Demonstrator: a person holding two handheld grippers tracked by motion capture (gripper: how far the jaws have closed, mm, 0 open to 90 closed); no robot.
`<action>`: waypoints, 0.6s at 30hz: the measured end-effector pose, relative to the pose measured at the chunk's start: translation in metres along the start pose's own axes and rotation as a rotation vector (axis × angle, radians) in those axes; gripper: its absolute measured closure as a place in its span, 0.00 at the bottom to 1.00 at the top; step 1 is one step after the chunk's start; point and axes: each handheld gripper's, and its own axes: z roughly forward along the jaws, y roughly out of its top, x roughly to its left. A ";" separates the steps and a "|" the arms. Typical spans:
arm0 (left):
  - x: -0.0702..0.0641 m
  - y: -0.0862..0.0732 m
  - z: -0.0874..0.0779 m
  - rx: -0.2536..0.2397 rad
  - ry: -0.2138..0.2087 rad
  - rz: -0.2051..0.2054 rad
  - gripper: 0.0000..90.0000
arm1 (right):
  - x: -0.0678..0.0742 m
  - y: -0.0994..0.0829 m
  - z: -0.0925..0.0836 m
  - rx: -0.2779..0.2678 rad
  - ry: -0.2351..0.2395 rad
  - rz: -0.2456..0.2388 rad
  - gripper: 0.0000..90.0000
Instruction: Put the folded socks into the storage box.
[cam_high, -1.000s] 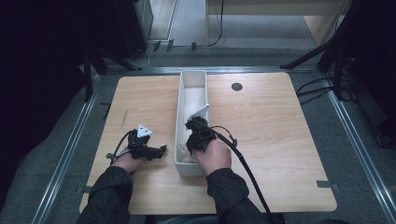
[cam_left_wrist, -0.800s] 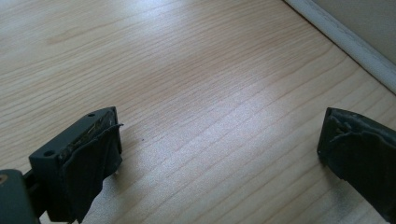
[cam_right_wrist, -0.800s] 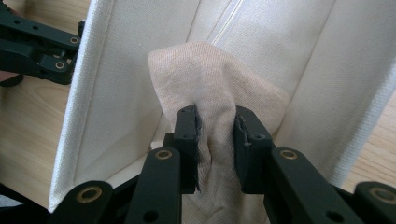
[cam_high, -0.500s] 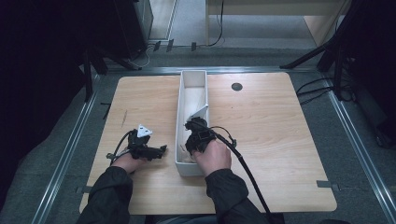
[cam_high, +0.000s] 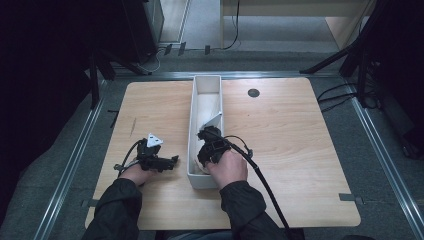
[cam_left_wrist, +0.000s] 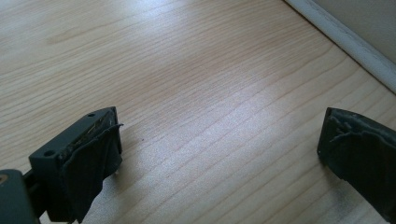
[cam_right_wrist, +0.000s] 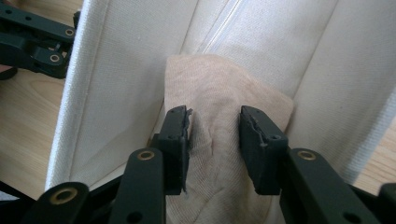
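Observation:
A long white bin (cam_high: 206, 85) stands lengthwise in the middle of the wooden table (cam_high: 300, 140). My right gripper (cam_high: 204, 134) reaches down into the bin's near end. In the right gripper view its jaws (cam_right_wrist: 214, 116) pinch a raised fold of a beige cloth (cam_right_wrist: 219, 88) lying against the bin's white wall (cam_right_wrist: 116, 70). My left gripper (cam_high: 172, 160) rests on the table just left of the bin, pointing towards it. Its jaws (cam_left_wrist: 219, 126) stand wide apart over bare wood, with the bin's edge (cam_left_wrist: 345, 42) ahead.
A small dark round hole (cam_high: 253, 92) sits in the tabletop right of the bin's far end. A black cable (cam_high: 260, 175) trails from my right gripper over the table's near side. Dark stands and cables ring the table on the floor.

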 end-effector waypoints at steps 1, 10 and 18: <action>0.000 0.000 0.000 0.000 0.000 0.000 0.00 | 0.000 0.000 0.000 0.000 0.002 0.000 0.69; 0.000 0.000 0.000 -0.001 0.001 0.002 0.00 | 0.001 0.002 -0.005 -0.003 0.007 -0.004 0.63; 0.000 0.000 0.000 0.003 0.000 0.004 0.00 | 0.005 0.000 -0.011 -0.003 0.008 -0.028 0.80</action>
